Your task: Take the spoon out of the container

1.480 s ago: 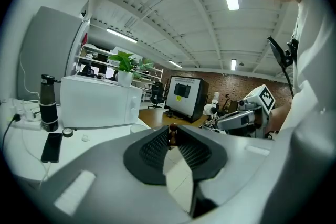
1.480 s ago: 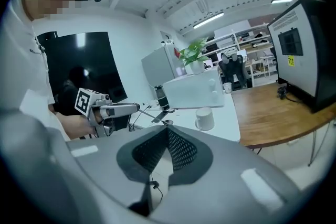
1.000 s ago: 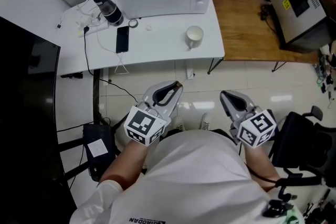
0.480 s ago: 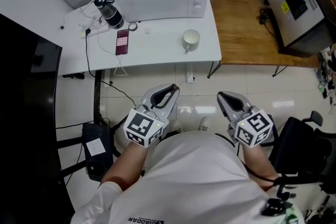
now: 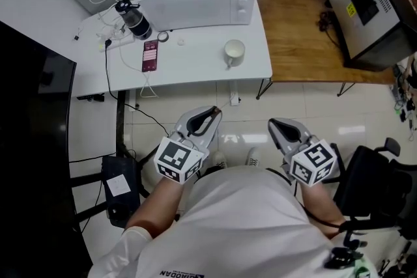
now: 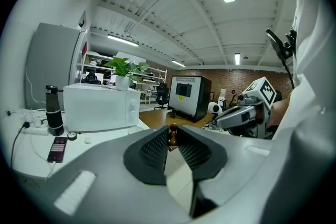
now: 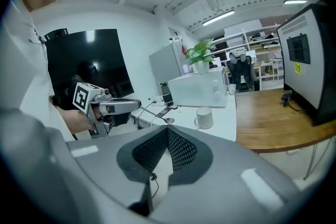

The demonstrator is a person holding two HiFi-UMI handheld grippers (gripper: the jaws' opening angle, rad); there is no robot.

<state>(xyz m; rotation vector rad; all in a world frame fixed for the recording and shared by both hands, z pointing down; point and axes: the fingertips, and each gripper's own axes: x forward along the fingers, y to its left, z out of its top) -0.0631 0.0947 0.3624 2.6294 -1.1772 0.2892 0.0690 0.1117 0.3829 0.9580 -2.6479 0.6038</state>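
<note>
Spoon (image 7: 168,120) sits clamped crosswise in the left gripper (image 5: 210,115). In the right gripper view its thin handle runs out from the pinched jaws toward 4 o'clock and ends in the bowl, in the air short of the white table (image 5: 195,71). In the left gripper view a brown end shows between the jaw tips. The white mug (image 5: 233,52) stands upright on that table, at 12 o'clock from both grippers and well apart from them. The right gripper (image 5: 279,124) hangs at 3 o'clock of the left one, its jaws pressed together with nothing between them. A phone (image 5: 150,55) lies at 9 o'clock of the mug, and a microwave (image 5: 195,3) stands at its 11 o'clock.
</note>
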